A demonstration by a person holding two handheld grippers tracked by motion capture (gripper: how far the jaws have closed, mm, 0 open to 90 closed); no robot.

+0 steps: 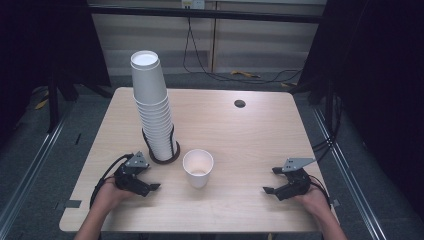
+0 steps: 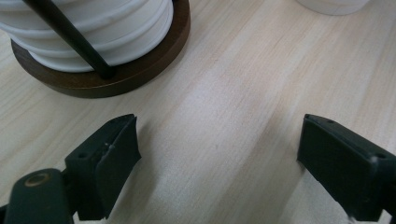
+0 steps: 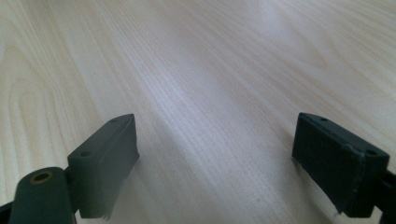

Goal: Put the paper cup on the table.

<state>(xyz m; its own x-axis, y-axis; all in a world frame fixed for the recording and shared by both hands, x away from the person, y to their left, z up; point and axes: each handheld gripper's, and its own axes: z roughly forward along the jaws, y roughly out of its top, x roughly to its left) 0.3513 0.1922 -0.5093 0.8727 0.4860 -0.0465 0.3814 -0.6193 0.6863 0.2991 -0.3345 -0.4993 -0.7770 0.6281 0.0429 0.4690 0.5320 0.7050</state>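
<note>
A tall stack of white paper cups (image 1: 151, 107) stands upside down in a round dark wooden holder (image 1: 172, 156) with black wire uprights, left of the table's middle. A single white cup (image 1: 198, 167) stands upright to its right. My left gripper (image 1: 150, 176) rests low on the table just left of the holder, open, with nothing between its jaws. In the left gripper view the holder's base (image 2: 140, 70) and the lowest cups (image 2: 93, 28) lie close ahead of the left gripper (image 2: 219, 154). My right gripper (image 1: 271, 180) is open over bare wood at the right, as the right gripper view (image 3: 215, 154) shows.
The light wooden table (image 1: 240, 140) has a dark cable hole (image 1: 240, 103) at the back right. Metal rails (image 1: 30, 165) run along the floor on both sides. Cables (image 1: 225, 75) lie on the floor behind the table.
</note>
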